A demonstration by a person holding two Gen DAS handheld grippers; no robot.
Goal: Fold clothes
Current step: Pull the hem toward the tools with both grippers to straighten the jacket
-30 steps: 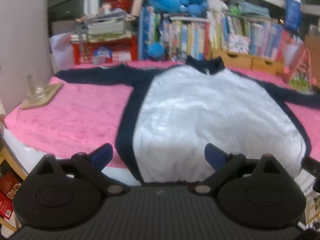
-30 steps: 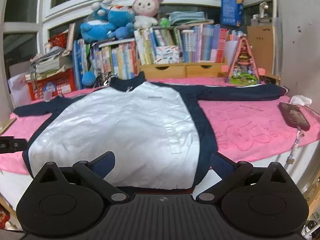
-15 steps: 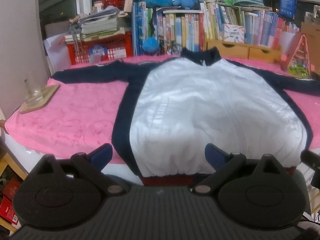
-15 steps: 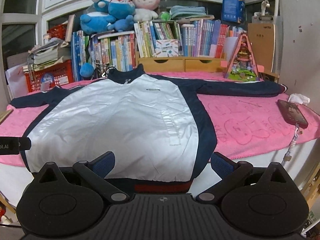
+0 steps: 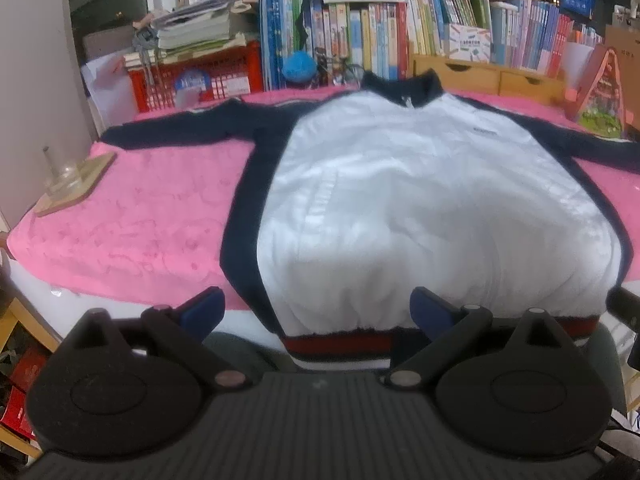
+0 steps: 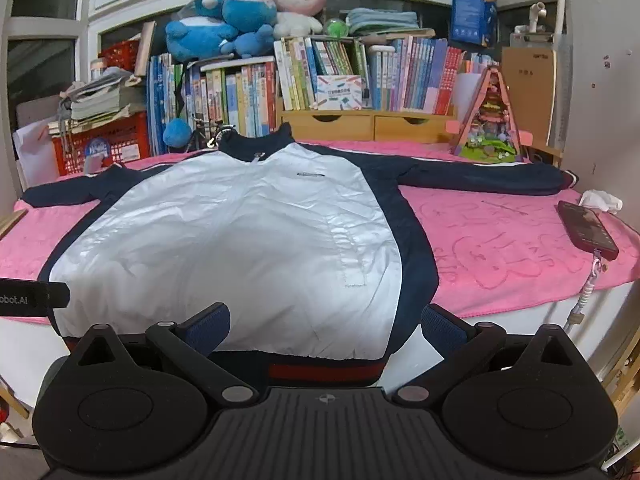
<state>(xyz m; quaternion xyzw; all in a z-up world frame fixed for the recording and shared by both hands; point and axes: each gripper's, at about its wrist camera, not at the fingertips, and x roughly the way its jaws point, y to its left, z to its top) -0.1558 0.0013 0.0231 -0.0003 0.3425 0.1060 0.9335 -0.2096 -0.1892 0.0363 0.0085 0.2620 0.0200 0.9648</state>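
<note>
A white jacket [image 5: 420, 200] [image 6: 240, 236] with navy sleeves, collar and side panels lies flat and face up on a pink blanket [image 5: 132, 216] [image 6: 500, 240], both sleeves spread out sideways. Its red, white and navy hem [image 5: 340, 346] [image 6: 324, 370] hangs over the near edge. My left gripper [image 5: 316, 312] hovers open just before the hem's left half, holding nothing. In front of the hem's right half, my right gripper [image 6: 326, 326] is open too, with nothing between its fingers. The other gripper's edge [image 6: 32, 296] shows at the left of the right wrist view.
A glass item on a wooden board [image 5: 68, 184] sits at the blanket's left edge. A dark phone [image 6: 588, 230] with a strap and a white tissue [image 6: 600, 200] lie at the right. Books, plush toys, a red crate [image 5: 200, 80] and a triangular toy house [image 6: 492, 120] line the back.
Both grippers have drawn back and lowered from the jacket, so the striped hem over the near edge has come into view. The jacket has not moved and both grippers stay open.
</note>
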